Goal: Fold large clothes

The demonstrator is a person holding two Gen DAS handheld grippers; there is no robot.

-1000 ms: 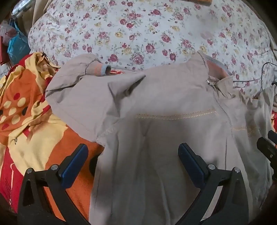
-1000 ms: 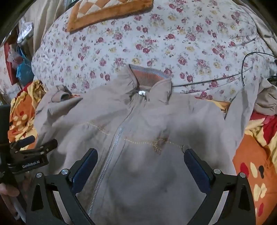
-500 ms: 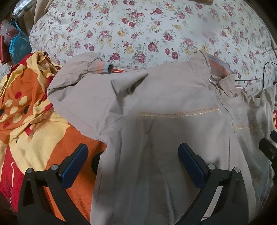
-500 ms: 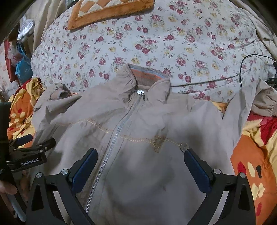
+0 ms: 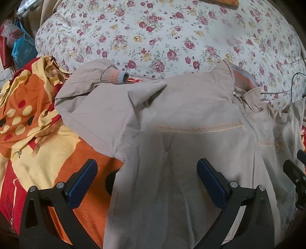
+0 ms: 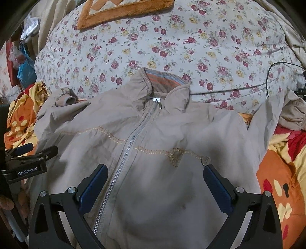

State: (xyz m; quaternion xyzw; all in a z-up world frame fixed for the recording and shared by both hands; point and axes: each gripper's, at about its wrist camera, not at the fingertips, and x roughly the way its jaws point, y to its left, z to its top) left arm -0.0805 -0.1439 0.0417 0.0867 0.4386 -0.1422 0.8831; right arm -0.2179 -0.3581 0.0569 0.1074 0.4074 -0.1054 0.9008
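The left hand-held gripper (image 5: 146, 177) hangs over the jacket's (image 6: 153, 153) lower left panel with its blue-padded fingers (image 5: 82, 183) spread wide and nothing between them; its outer finger lies above the orange blanket (image 5: 47, 149), its inner one above the beige cloth. The right hand-held gripper (image 6: 155, 183) is likewise agape and empty, straddling the zipper (image 6: 132, 145) and the embroidered chest motif (image 6: 175, 156). Both appear positioned low on the garment, probably so that the front can be surveyed and a first grasp point chosen; no fold looks to have been made yet.

The jacket lies face up on the bed, zipped closed, its striped ribbed collar (image 6: 164, 80) pointing away from the cameras and resting against the floral duvet (image 6: 172, 42). This flat, front-up layout suits a fold that begins with the sleeves. The left sleeve (image 5: 91, 95) is bent back on itself, its cuff (image 5: 112, 76) near the shoulder; the right sleeve (image 6: 271, 118) trails outward to the side, its cuff at the frame edge.

The surface is soft and uneven: a patterned orange, red and yellow blanket under the garment's lower half, a mounded floral duvet beyond. An orange-bordered cushion (image 6: 124, 11) sits on the duvet; a thin black cable (image 6: 271, 76) crosses at right. Bags (image 5: 21, 47) hang at far left in a cluttered room.
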